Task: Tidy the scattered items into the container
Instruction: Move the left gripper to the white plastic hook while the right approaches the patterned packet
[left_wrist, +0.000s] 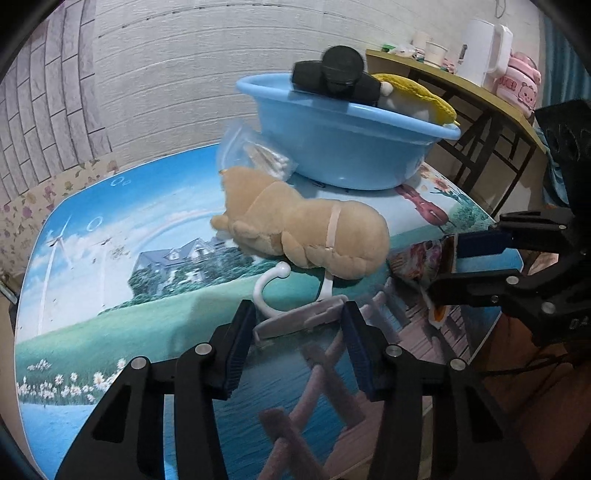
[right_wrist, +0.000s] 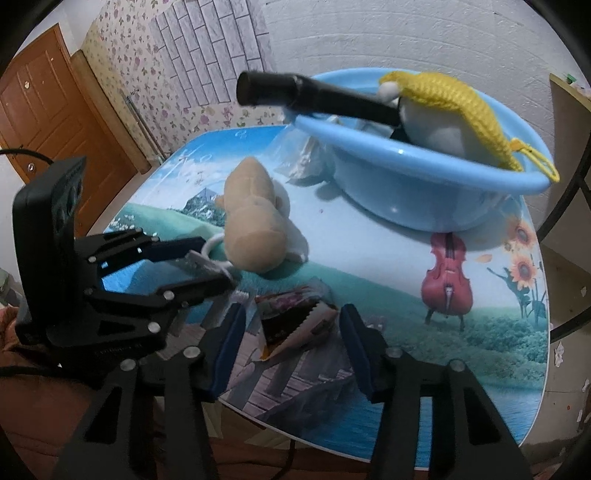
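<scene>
A blue basin stands at the table's far side and holds a black flashlight and a yellow-and-white knitted item. A tan plush toy lies in front of it. A white plastic hook lies partly under the plush. My left gripper is open around the hook's flat base. A snack packet lies near the table edge. My right gripper is open around the packet.
A clear plastic bag of cotton swabs lies beside the basin. The table top carries a printed landscape picture. A wooden side table with a white kettle and cups stands at the right. A brown door is at the left.
</scene>
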